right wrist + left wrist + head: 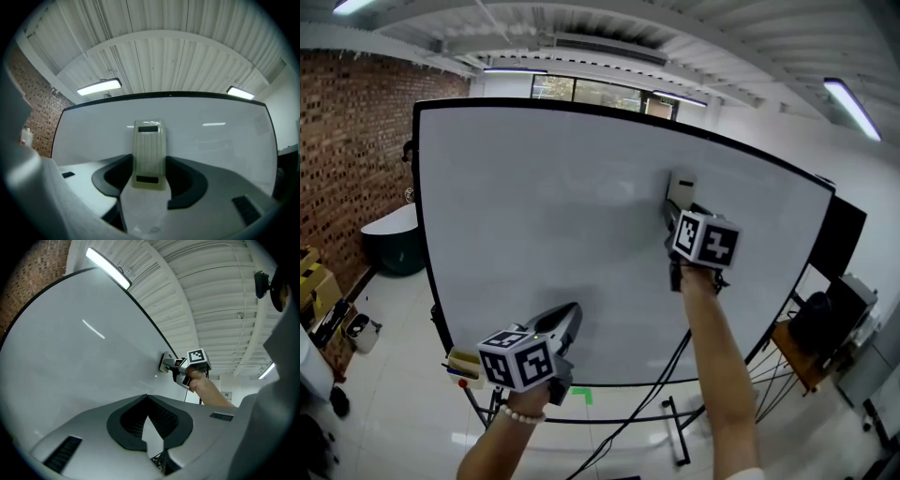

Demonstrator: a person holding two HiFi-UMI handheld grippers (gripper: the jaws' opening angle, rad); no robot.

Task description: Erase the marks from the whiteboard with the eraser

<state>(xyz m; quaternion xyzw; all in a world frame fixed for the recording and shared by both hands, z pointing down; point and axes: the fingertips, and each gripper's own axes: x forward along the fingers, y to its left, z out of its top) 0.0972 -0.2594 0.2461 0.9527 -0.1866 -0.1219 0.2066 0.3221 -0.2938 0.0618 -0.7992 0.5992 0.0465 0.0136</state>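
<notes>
Right gripper [149, 177]: 2 jaws clamped on the lower half of a pale cream, ribbed plastic block eraser [149, 151], 1 jaw on each long side. In the left gripper view the eraser sits flat against the large black-framed whiteboard [553, 225]; in the head view it is in the board's upper right part.

Left gripper [147, 400]: jaw tips closed together with nothing between them. It is held low near the board's bottom edge, left of the other gripper and well apart from it.

Surroundings: red brick wall [347, 141] at far left; 1 green tape mark [584, 396] on the floor below the board.
</notes>
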